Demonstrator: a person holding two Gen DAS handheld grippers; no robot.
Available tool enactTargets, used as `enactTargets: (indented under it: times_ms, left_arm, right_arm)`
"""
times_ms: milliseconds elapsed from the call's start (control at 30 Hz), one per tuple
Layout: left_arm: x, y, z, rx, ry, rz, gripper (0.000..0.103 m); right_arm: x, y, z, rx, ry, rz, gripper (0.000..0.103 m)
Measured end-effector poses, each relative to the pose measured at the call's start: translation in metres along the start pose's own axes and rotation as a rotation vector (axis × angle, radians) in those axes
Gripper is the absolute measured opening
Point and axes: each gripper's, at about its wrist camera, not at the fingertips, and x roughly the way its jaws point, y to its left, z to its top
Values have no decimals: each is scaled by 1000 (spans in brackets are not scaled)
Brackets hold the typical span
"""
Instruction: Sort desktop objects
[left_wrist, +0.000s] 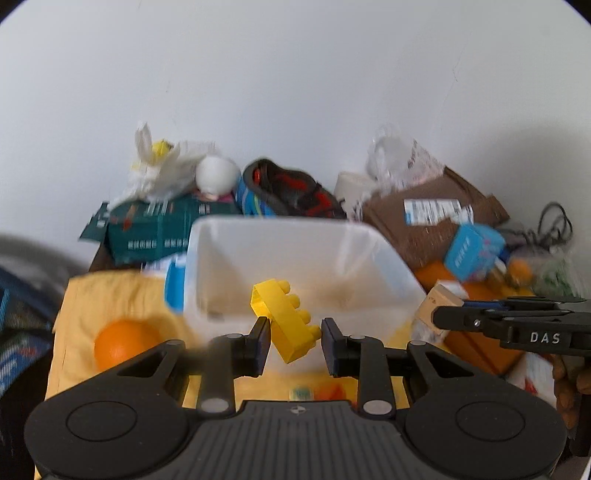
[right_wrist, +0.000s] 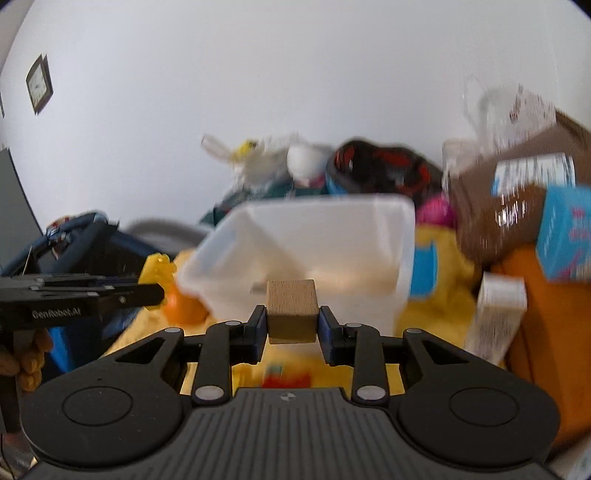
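Both tongs are pinching toys. Low in the middle of the left wrist view, the left gripper (left_wrist: 294, 338) clamps a yellow building brick (left_wrist: 286, 321) between its two pads. Low in the middle of the right wrist view, the right gripper (right_wrist: 291, 323) squeezes a wooden cube (right_wrist: 291, 310) from both sides.

That brick is bright yellow plastic with round studs along one face and a hollow end showing at its upper left. The cube is plain pale wood with square faces and soft edges.

Behind each gripper, across the centre of both views, stands a translucent white bin (left_wrist: 207, 258). Its inside shows bare walls and floor; motion blur hides any finer detail. It rests on a yellow cloth (left_wrist: 99, 295), where an orange ball (left_wrist: 118, 343) lies at the lower left of the left view.

The brick's long axis runs diagonally, from upper left toward lower right, with the studs facing right and the hollow end tipped away toward the bin. The cube sits square between the pads, one flat face toward the camera.

At the right edge of the left view the other gripper reaches in; at the left edge of the right view its counterpart shows the yellow brick at its tip.
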Motion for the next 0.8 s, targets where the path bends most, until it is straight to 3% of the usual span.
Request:
enactTargets:
  times_ms: [233,500,533,567,600,667,800]
  left_arm:
    - [37,8,36,-26,17,35,33]
    - [62,8,51,-3,38,71,34]
    - [65,9,53,-7,44,76,37]
    - [68,8,55,-3,52,82,47]
    - [70,8,55,7,58,103,53]
    - [65,7,52,18,45,137,57]
    - [46,12,34,29,29,123,57]
  right_arm:
    - [30,-23,46,53,11,-23,33]
    - [64,-29,51,9,76,-78,33]
    - [67,-29,52,1,78,-95,38]
    - [70,-28,51,-9,80,-116,47]
    - [73,-26,51,-17,87,-130,69]
    - [70,-22,47,-37,76,-134,72]
    - [55,-14,38,-89,66,-133,72]
